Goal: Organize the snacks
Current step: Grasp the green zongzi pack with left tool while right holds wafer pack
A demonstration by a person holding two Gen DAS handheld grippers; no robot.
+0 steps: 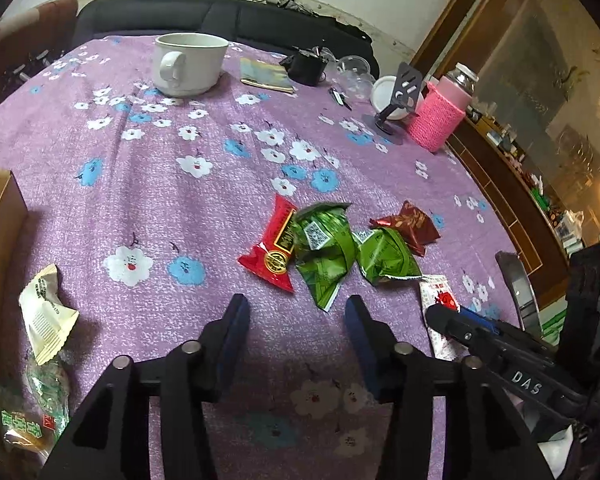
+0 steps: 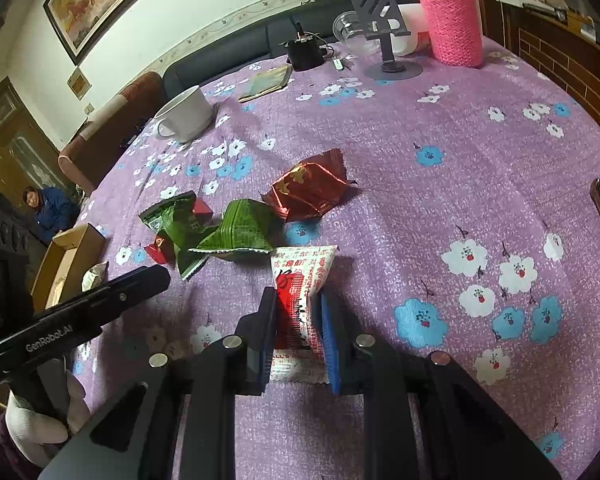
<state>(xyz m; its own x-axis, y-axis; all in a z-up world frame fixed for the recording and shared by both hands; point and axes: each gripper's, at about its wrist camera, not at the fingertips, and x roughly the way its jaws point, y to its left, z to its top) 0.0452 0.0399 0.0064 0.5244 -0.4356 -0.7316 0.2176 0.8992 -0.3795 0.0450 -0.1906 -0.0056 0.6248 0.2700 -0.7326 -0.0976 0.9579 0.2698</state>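
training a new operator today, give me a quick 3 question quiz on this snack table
1. True or false: the right gripper is shut on the white-and-red packet.
2. How many green packets lie on the cloth? A) one B) two C) four
3. What stands beside the pink-sleeved bottle: a phone stand or a kettle?

Key: 1 true. 2 B, green packets and. 3 phone stand.

A purple flowered tablecloth carries a white mug toward its far edge, snack packets mid-table (red, green), and a pink-sleeved bottle at the far right corner.
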